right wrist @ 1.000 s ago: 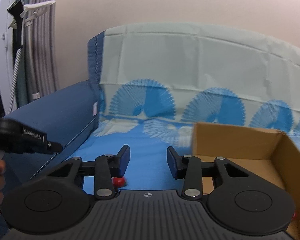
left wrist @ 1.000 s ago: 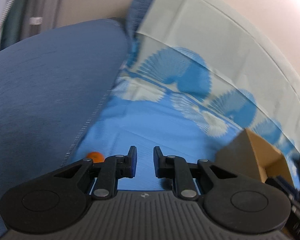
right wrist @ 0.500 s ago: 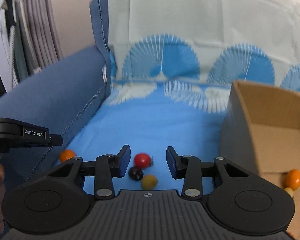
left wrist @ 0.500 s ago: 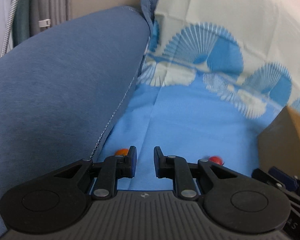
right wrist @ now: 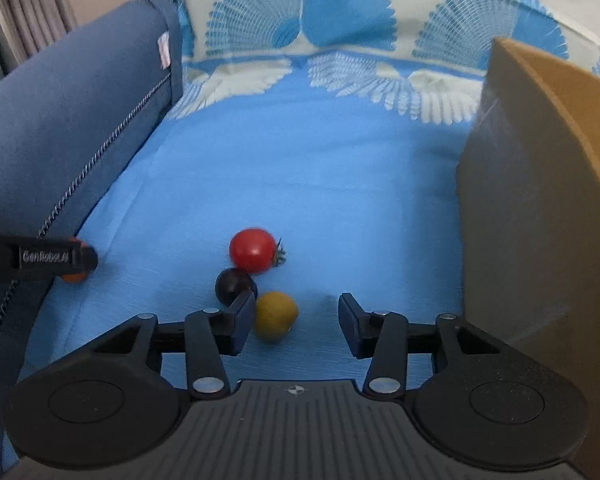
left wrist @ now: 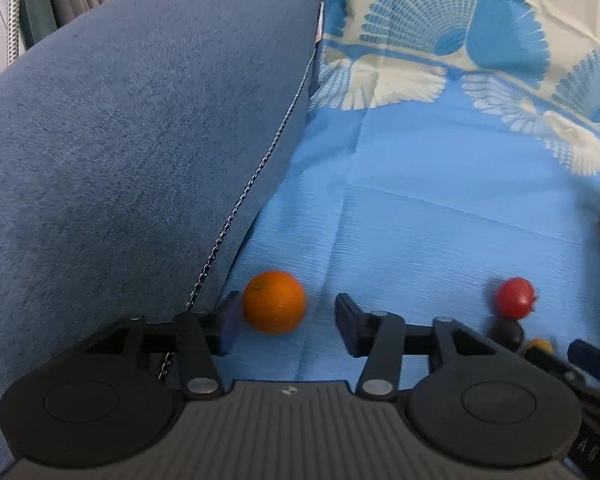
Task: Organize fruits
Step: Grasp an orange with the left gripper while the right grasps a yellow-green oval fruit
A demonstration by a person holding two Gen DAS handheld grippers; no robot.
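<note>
An orange (left wrist: 275, 302) lies on the blue cloth (left wrist: 440, 240) by the sofa arm. My left gripper (left wrist: 286, 328) hovers over it, its jaws opening; the orange sits between them near the left finger (left wrist: 229, 328), unpressed. In the right wrist view a red tomato (right wrist: 253, 249), a dark fruit (right wrist: 231, 283) and a yellow fruit (right wrist: 275, 314) cluster together. My right gripper (right wrist: 294, 322) is opening with the yellow fruit between its jaws, close to the left finger (right wrist: 241, 320). The orange (right wrist: 74, 277) shows partly behind the left gripper there.
The blue sofa arm (left wrist: 120, 140) rises at the left. A cardboard box (right wrist: 540, 200) stands at the right, close to the right gripper. The patterned cover drapes up the backrest (right wrist: 340, 20). In the left wrist view the red tomato (left wrist: 515, 297) lies at the right.
Both grippers have sunk toward the cloth, tilted downward, and widened their jaws. The orange now sits between the left jaws and the yellow fruit between the right jaws.
</note>
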